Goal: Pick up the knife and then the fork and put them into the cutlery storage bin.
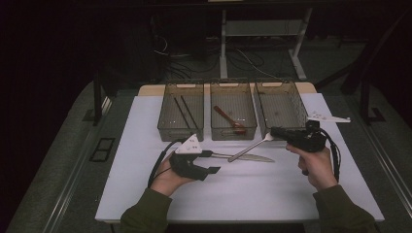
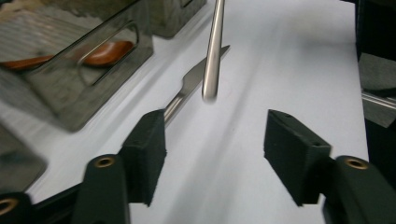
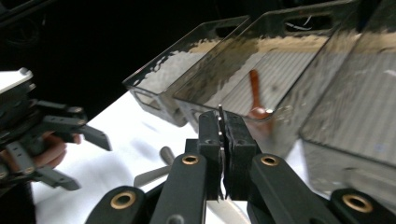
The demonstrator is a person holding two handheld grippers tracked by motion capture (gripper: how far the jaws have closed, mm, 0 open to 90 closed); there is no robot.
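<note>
Dark floor and desk legs surround a white worktop (image 1: pixel 145 194), along whose far edge three clear bins stand side by side. Black chopsticks (image 1: pixel 184 110) lie in the left bin (image 1: pixel 180 110), a red-brown spoon (image 1: pixel 228 117) in the middle bin (image 1: pixel 232 110), and the right bin (image 1: pixel 282 108) looks empty, which suggests cutlery is being sorted by kind.

At the right, the right tongs (image 1: pixel 273 132) are pressed together on a thin metal fork (image 1: pixel 250 148), gripped near its head. The right gripper view shows the fork's edge pinched between the pads. Its handle slants down and to the left, its tip crossing above a table knife (image 1: pixel 243 157) that lies flat on the worktop just near of the middle bin. Holding the fork by its head end keeps it clear of the knife and close to the near wall of the right bin, the likely place for it.

At the left, the left tongs (image 1: pixel 212 162) stand apart with nothing clamped. In the left gripper view, one pad (image 2: pixel 147 149) sits right at the knife's handle end and the other (image 2: pixel 292 154) well off to the side, the fork handle hanging in the air ahead of them. They seem lined up on the knife's handle end.
</note>
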